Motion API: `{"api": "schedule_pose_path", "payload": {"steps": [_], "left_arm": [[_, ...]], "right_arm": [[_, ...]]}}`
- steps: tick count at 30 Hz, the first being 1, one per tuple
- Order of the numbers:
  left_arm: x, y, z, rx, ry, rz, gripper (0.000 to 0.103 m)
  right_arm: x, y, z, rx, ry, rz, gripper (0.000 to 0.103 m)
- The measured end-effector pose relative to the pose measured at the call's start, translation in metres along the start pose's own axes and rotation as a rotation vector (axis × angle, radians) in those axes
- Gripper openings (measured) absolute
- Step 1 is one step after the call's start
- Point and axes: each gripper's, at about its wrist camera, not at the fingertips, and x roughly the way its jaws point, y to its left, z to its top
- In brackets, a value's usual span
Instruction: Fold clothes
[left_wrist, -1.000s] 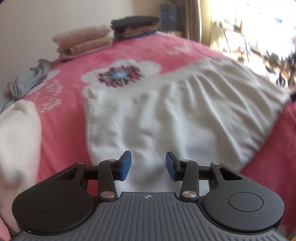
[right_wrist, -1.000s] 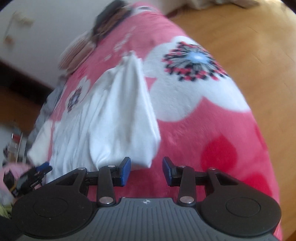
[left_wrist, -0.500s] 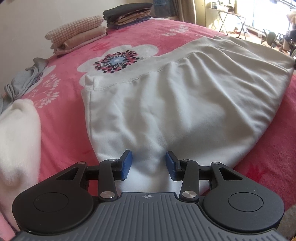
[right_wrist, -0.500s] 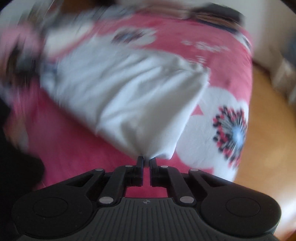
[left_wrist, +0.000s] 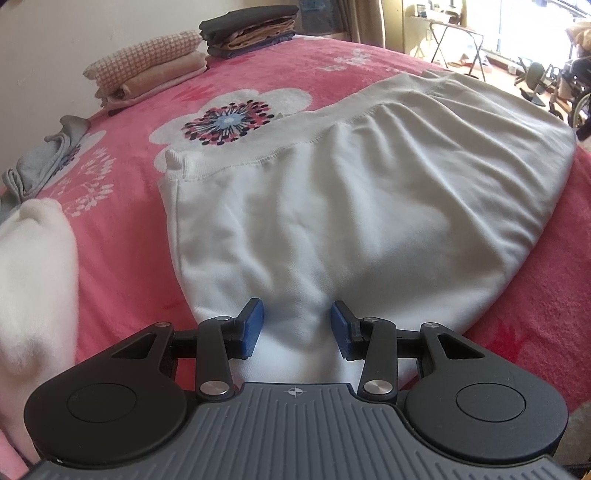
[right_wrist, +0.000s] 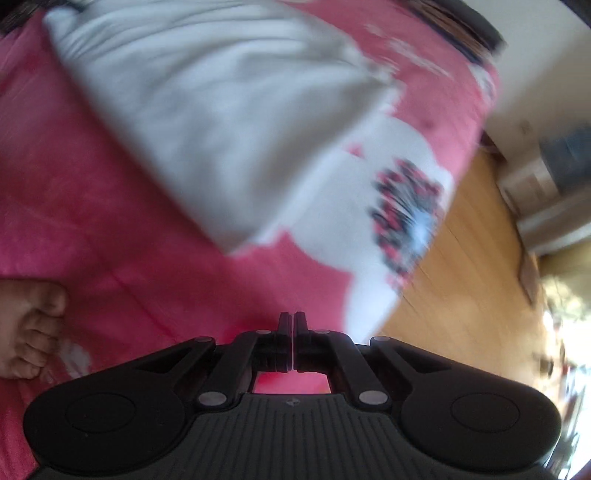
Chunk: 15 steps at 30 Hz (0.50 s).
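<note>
pink bedspread (left_wrist: 122, 236); white garment (left_wrist: 351, 206) lies lengthwise, waistband away from left hand-held gripper (left_wrist: 296, 328).

Bare pink blanket (left_wrist: 535, 280) lies open to the right of the white garment (left_wrist: 351, 206). On the left a fluffy white heap (left_wrist: 33, 280) crowds the gap. Folded stacks (left_wrist: 147, 70) and a grey garment (left_wrist: 48, 155) line the wall side — wooden floor (right_wrist: 465, 258) beyond the bed's edge.

Bright window glare upper right; right wrist view motion-blurred, fisheye-bent edges.
</note>
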Motion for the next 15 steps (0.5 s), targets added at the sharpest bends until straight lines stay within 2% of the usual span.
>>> {"api": "schedule_pose_path", "payload": {"steps": [3, 7, 9, 14, 15], "left_arm": [[-0.005, 0.003, 0.001, -0.027, 0.005, 0.006, 0.041], [-0.029, 0.020, -0.002, -0.134, -0.009, 0.040, 0.041], [-0.042, 0.030, -0.008, -0.223, -0.004, 0.029, 0.041], [-0.063, 0.045, -0.036, -0.433, 0.056, -0.045, 0.041], [-0.063, 0.046, -0.042, -0.471, 0.068, -0.061, 0.041]], "right_arm": [[-0.016, -0.021, 0.005, 0.127, -0.043, -0.041, 0.001], [-0.041, -0.024, 0.049, 0.175, -0.216, 0.049, 0.001], [-0.046, -0.019, 0.076, 0.178, -0.288, 0.174, 0.002], [-0.032, 0.026, 0.130, 0.129, -0.328, 0.620, 0.002], [-0.027, 0.041, 0.137, 0.087, -0.321, 0.660, 0.002]]}}
